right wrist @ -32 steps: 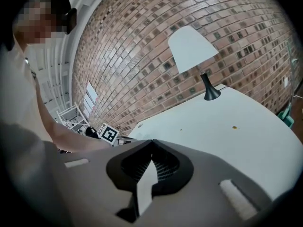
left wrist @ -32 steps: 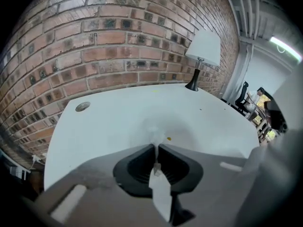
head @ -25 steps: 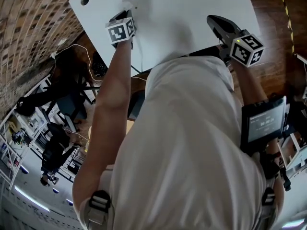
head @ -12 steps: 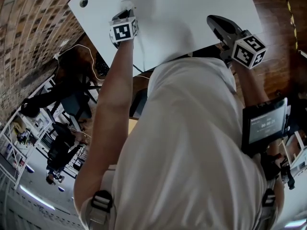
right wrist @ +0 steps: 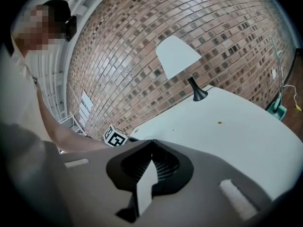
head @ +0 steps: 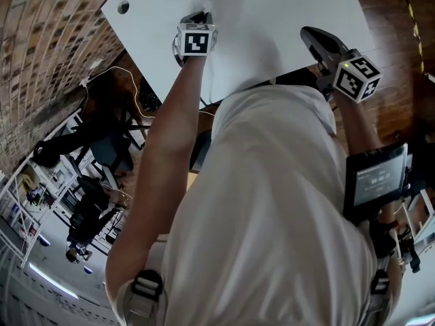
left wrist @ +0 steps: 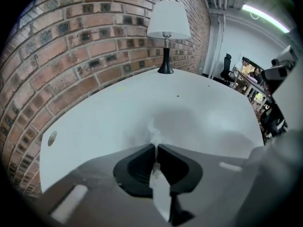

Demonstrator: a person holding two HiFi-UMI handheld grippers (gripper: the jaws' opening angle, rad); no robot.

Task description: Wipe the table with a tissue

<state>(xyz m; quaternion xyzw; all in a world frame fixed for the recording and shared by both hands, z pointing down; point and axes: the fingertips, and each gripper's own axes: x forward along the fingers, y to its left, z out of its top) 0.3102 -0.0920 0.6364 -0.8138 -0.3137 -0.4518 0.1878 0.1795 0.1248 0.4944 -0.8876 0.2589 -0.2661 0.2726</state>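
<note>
Open bench (left wrist: 208,122) ahead of left claw (left wrist: 155,146); hemmed by brick wall (left wrist: 71,46) along one side, blocked at far end by lamp (left wrist: 166,32).

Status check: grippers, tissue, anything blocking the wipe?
Left hand-held gripper jaws just closed further on tissue, tissue on table. Right hand-held gripper shut, empty. Lamp at far end, away from tissue.

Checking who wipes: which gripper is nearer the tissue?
Left. The left gripper has just been closing its jaws on the tissue, at the table; the right gripper, shut and empty, hangs over the table's near edge.
</note>
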